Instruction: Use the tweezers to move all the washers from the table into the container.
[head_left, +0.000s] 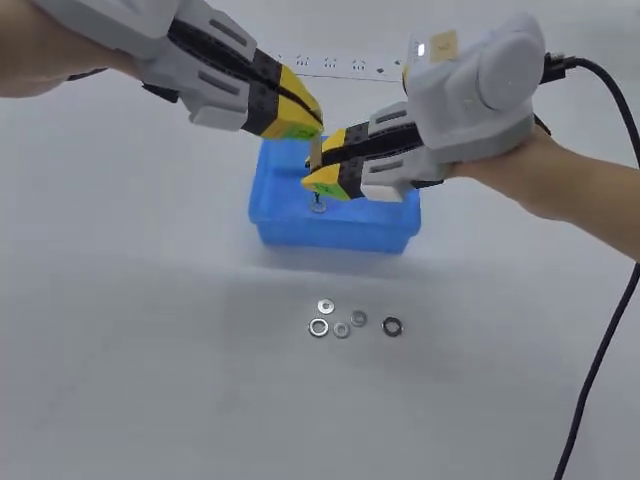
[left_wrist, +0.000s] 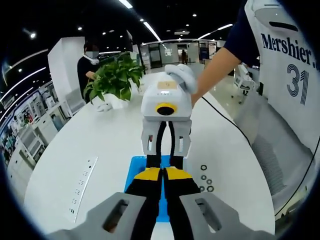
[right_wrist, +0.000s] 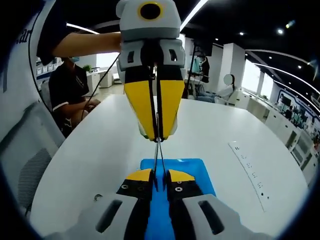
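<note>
Thin metal tweezers hang upright over the blue container. My left gripper is shut on their top end. My right gripper is shut across their legs lower down. The tips sit just above the container's inside, with a small grey speck at them that is too small to identify. In the right gripper view the tweezers run from the left gripper down between my own jaws. Several washers, one of them black, lie on the white table in front of the container.
A white power strip lies behind the container. The right gripper's black cable trails down the right side. A potted plant stands at the table's far end, and a seated person and a chair are beside the table.
</note>
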